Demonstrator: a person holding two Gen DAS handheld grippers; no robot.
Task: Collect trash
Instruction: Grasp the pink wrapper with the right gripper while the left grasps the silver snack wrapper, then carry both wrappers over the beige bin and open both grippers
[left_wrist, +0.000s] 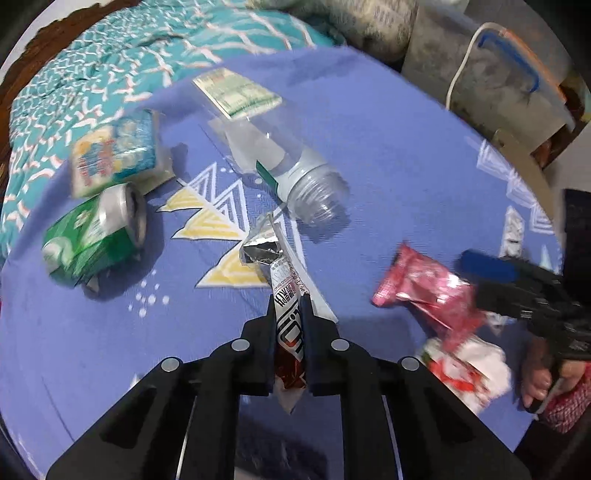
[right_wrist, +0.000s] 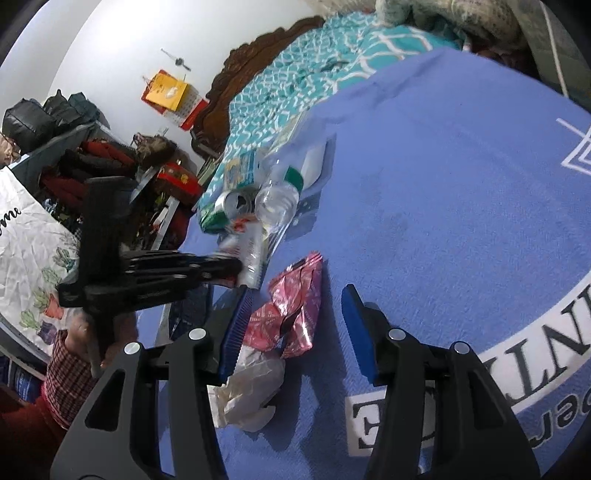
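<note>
My left gripper (left_wrist: 290, 301) is shut on a silver and red snack wrapper (left_wrist: 284, 284), held just above the purple blanket (left_wrist: 406, 155). It also shows in the right wrist view (right_wrist: 236, 267). My right gripper (right_wrist: 295, 299) is open over a crumpled pink wrapper (right_wrist: 291, 310), which lies between its blue fingers (right_wrist: 236, 325). That pink wrapper (left_wrist: 424, 291) also shows in the left wrist view. A white crumpled wrapper (right_wrist: 251, 387) lies beside it.
A clear plastic bottle (left_wrist: 291, 166), a crushed green can (left_wrist: 92, 236), a blue and white carton (left_wrist: 114, 155) and a green-printed packet (left_wrist: 236, 92) lie on the blanket. A teal quilt (left_wrist: 74, 92) lies beyond. A clear storage box (left_wrist: 517, 85) stands at the back right.
</note>
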